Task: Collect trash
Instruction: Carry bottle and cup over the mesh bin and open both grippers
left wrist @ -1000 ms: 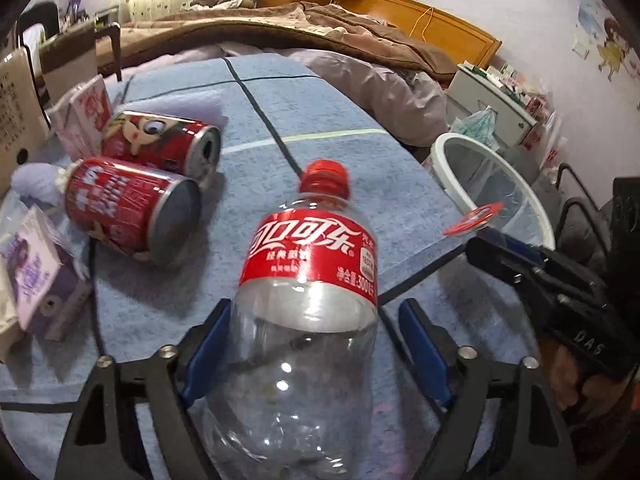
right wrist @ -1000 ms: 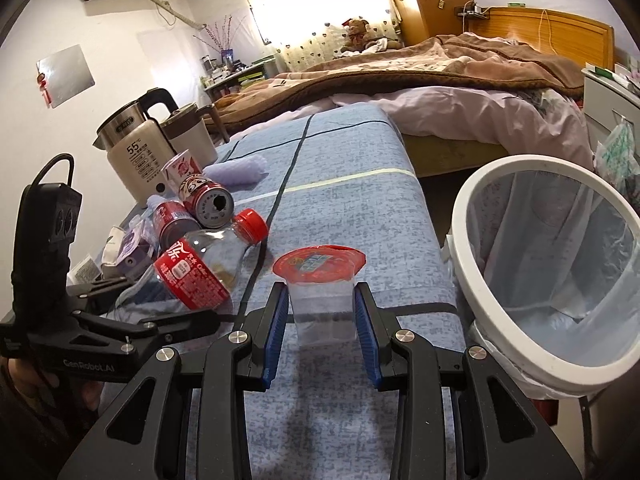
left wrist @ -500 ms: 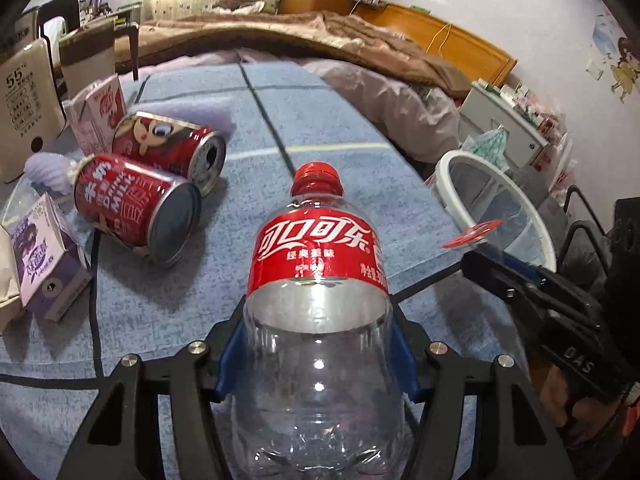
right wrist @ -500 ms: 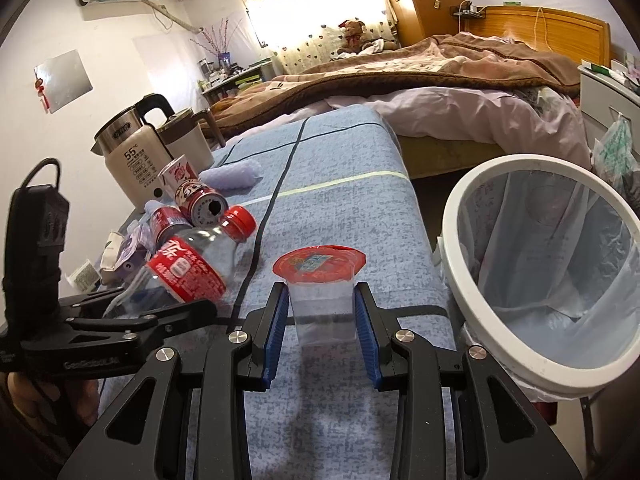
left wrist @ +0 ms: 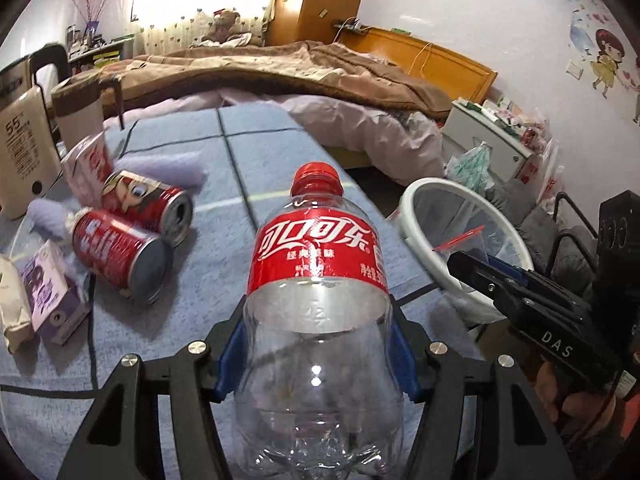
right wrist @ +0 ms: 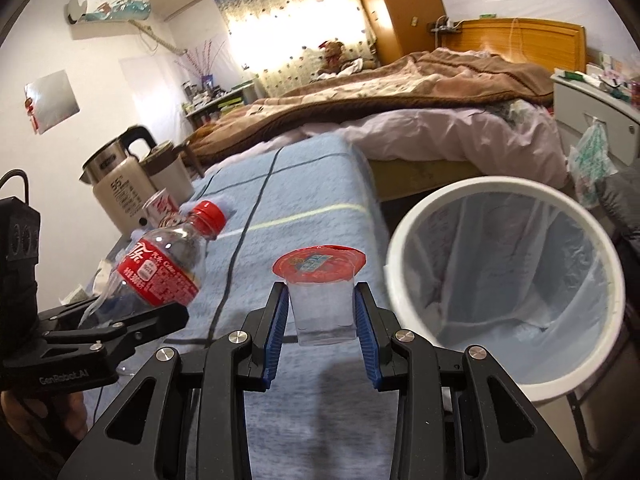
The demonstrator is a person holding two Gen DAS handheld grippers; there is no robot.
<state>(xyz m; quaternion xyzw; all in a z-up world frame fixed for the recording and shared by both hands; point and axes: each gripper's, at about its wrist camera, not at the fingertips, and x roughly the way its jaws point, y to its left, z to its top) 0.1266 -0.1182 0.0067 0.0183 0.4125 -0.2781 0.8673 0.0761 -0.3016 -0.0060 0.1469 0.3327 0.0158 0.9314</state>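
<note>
Trash in hand: an empty cola bottle (left wrist: 318,320), light and probably easily dented, sits low centre, pinched at its belly by the left gripper (left wrist: 316,350); right gripper (right wrist: 320,332) jaws clamp a flimsy jelly cup (right wrist: 322,304) beside the bin (right wrist: 504,280) at right.

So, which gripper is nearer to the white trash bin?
Right. The right gripper, shut on a small clear cup, sits just beside the white trash bin. The left gripper, holding the cola bottle, is farther back over the table.
</note>
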